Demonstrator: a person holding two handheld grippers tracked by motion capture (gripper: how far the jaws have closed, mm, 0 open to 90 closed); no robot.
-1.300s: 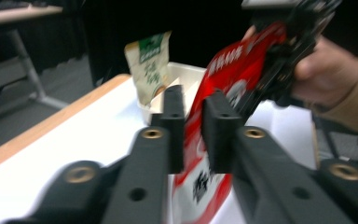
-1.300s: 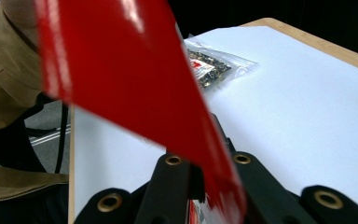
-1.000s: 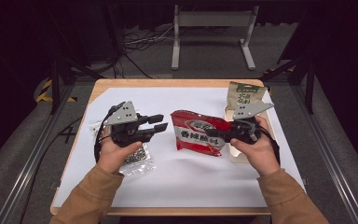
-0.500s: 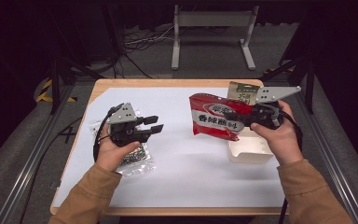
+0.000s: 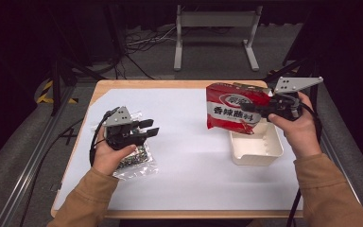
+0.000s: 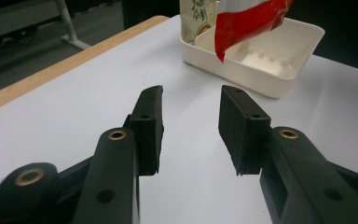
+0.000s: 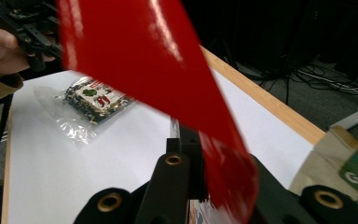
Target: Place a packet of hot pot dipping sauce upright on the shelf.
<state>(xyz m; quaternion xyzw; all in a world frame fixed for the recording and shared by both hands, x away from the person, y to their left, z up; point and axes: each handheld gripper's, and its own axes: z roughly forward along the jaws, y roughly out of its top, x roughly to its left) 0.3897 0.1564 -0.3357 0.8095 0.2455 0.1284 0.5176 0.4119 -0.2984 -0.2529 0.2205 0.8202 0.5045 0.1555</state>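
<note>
Carrying the red seasoning packet (image 5: 235, 109) over the white tray (image 5: 255, 150) for a clean drop.

Gripping the packet by its right edge with the right gripper (image 5: 264, 109), jaws clamped flat on the foil; hanging it just above the tray's near-left corner, in front of the green-and-beige pouch (image 7: 354, 168) standing at the tray's far end; best lowering until the bottom edge is sitting inside the rim before releasing, keeping the packet upright so as not to catch the wall or knock the pouch; holding the right wrist raised, jaws pointing leftward across the table. Resting the left gripper (image 5: 145, 130) low over the clear spice bag (image 5: 134, 158), jaws parted wide and gripping nothing, aimed toward the tray well ahead.
</note>
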